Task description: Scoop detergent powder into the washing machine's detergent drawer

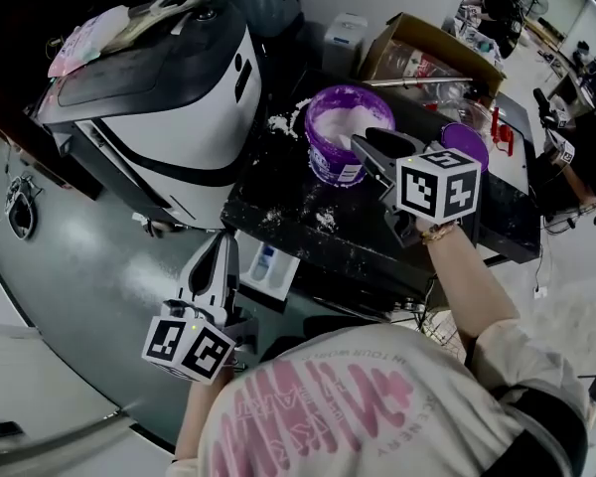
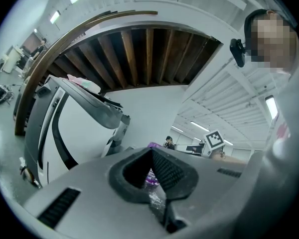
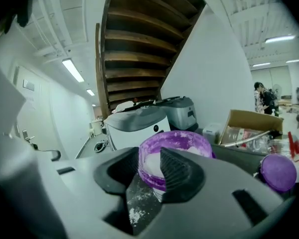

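A purple tub (image 1: 343, 127) of white powder stands open on the black table (image 1: 308, 222), with powder spilled around it. My right gripper (image 1: 368, 152) hovers just in front of the tub, pointing at it. Its jaws are open and empty, and the tub (image 3: 177, 142) shows through the gap in the right gripper view (image 3: 150, 158). My left gripper (image 1: 219, 256) is lower left, off the table edge, near a small white tray with a blue inset (image 1: 268, 264). In the left gripper view its tips (image 2: 152, 153) meet, with nothing seen between them. No scoop is visible.
The white and black washing machine (image 1: 169, 97) stands left of the table, with cloths on top. The tub's purple lid (image 1: 467, 145) lies right of the gripper, and a cardboard box (image 1: 427, 53) sits behind. Another person (image 1: 576, 157) is at the far right.
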Demonstrator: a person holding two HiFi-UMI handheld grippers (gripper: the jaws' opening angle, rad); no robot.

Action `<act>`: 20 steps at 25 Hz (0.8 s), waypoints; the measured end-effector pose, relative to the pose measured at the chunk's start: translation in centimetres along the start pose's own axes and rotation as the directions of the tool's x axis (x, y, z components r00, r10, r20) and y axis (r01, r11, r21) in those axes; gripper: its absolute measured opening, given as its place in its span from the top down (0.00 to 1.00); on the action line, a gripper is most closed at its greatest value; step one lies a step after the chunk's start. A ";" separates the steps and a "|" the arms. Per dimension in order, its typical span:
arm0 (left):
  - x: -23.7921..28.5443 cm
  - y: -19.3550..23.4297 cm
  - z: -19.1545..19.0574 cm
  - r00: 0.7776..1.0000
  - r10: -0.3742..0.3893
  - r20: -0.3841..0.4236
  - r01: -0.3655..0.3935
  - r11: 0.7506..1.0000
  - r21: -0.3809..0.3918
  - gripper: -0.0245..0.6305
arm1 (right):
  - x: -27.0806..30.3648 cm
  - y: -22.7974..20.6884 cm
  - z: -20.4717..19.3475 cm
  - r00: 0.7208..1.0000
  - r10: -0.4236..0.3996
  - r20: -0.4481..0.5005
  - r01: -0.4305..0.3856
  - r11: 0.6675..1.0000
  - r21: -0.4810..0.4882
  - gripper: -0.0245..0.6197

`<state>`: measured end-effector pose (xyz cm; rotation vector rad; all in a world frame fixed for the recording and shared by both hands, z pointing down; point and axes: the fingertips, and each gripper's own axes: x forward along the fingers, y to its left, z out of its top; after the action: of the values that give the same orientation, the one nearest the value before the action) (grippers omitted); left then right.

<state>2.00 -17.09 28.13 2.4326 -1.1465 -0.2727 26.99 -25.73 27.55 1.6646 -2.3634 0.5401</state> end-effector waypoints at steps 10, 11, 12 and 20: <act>-1.6 0.1 -0.2 1.000 0.010 0.012 -0.010 1.000 -0.013 0.96 | 2.2 0.0 0.6 0.986 0.063 -0.156 -0.066 0.998 -0.013 0.77; -1.7 0.2 -0.3 1.000 0.010 0.011 -0.010 1.000 -0.014 0.96 | 2.4 0.0 0.4 0.982 0.075 -0.176 -0.075 0.997 0.011 0.77; -1.9 0.2 -0.3 1.000 0.011 0.009 -0.010 1.000 -0.012 0.96 | 2.6 0.0 0.2 0.976 0.087 -0.198 -0.081 0.996 0.038 0.76; -3.6 0.9 -0.3 0.999 0.031 0.027 -0.031 0.999 -0.027 0.96 | 3.5 -1.0 -0.8 0.936 0.034 -0.350 -0.009 0.997 0.072 0.70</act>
<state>-0.84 -14.73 28.80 2.3932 -1.1837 -0.3102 26.65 -28.70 29.74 1.4267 -2.1251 0.8551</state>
